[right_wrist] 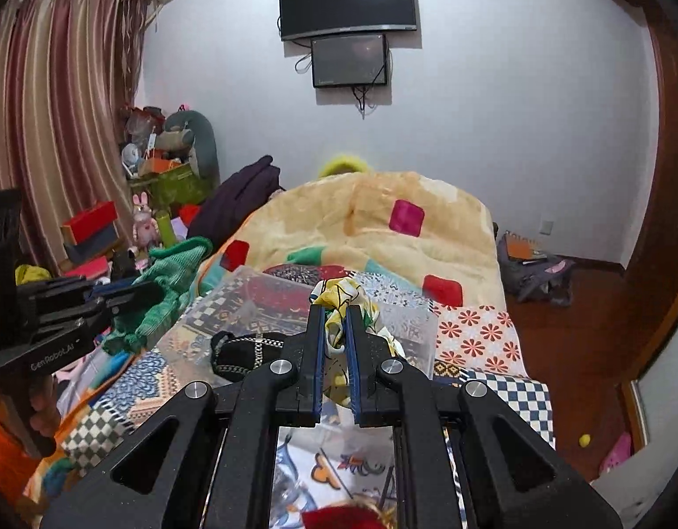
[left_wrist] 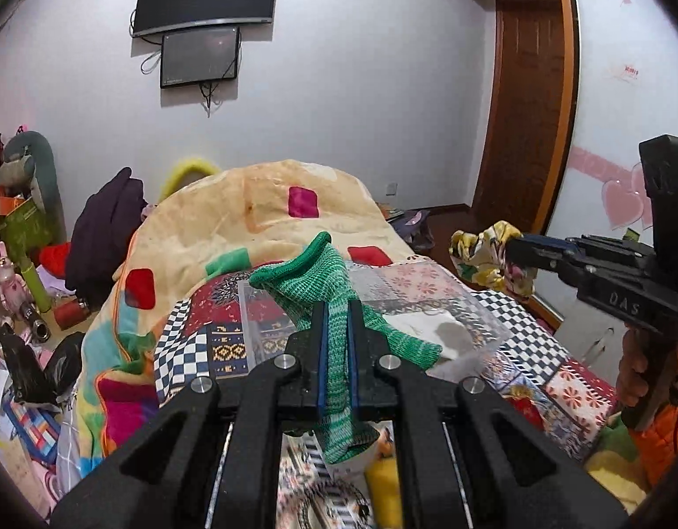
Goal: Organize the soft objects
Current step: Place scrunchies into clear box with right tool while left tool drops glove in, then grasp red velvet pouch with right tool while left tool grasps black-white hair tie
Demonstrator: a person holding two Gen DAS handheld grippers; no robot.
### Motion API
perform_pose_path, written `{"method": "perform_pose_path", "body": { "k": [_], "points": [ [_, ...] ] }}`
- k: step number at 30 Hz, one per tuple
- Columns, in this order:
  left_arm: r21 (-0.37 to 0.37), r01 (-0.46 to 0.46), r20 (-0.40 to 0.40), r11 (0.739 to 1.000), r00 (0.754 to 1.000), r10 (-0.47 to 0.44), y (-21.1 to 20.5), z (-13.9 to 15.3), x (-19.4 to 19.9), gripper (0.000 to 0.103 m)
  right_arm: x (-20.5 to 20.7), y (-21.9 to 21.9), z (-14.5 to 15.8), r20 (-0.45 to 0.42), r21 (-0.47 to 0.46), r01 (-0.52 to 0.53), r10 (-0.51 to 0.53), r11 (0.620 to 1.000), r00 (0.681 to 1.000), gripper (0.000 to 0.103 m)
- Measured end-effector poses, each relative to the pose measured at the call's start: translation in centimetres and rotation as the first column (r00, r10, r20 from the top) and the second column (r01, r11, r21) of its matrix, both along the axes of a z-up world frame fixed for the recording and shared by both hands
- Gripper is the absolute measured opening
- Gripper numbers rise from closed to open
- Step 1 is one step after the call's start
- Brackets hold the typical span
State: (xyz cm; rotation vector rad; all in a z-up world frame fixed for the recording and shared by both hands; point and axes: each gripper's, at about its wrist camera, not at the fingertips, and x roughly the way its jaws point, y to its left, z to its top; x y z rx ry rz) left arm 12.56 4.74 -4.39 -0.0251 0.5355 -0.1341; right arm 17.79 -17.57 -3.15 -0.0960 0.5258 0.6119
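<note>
A: The left gripper (left_wrist: 337,308) clamps a green knit sock (left_wrist: 325,282), lifted above the clear plastic box (left_wrist: 479,308) on the bed (left_wrist: 537,352).

B: And the right gripper (right_wrist: 335,308) pinches a yellow floral cloth (right_wrist: 343,295) over that box; a black sock (right_wrist: 244,352) lies inside.

Both wrist views face the bed (left_wrist: 537,352), sharing wall television (right_wrist: 347,0)

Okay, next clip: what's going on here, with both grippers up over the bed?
A person holds a gripper in each hand above a patchwork bedspread. The left gripper is shut on a green knitted sock; the right gripper is shut on a yellow floral fabric piece. A clear plastic bin sits on the bed below, with a black knitted item inside.
</note>
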Motion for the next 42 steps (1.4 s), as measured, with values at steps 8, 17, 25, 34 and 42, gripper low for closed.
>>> {"method": "perform_pose_path", "body": {
  "k": [8,17,25,34,42],
  "points": [
    [0.004,0.022,-0.131,1.0,0.991,-0.022,-0.3,-3.9,5.2,0.006,2.4,2.4,-3.5,-0.066,-0.08,-0.028,0.023,0.996,0.998,0.008],
    [0.013,0.027,-0.236,1.0,0.971,-0.023,-1.1,-7.3,7.6,0.007,4.0,3.7,-7.3,-0.186,-0.151,-0.072,0.043,0.986,0.982,0.008],
    [0.0,0.028,-0.23,1.0,0.973,-0.027,-1.1,-6.5,6.4,0.041,3.4,3.5,-6.5,-0.191,-0.141,-0.08,0.053,0.987,0.98,0.05],
    [-0.032,0.019,-0.139,0.999,0.99,-0.023,0.2,-3.2,1.9,0.073,1.0,0.4,-3.2,-0.137,-0.081,-0.029,0.018,0.996,0.99,0.075],
    [-0.004,0.004,-0.187,1.0,0.982,-0.005,1.0,-4.3,-1.7,0.079,-1.7,-2.6,-3.4,-0.142,-0.101,-0.002,-0.013,0.995,0.99,0.082]
  ]
}}
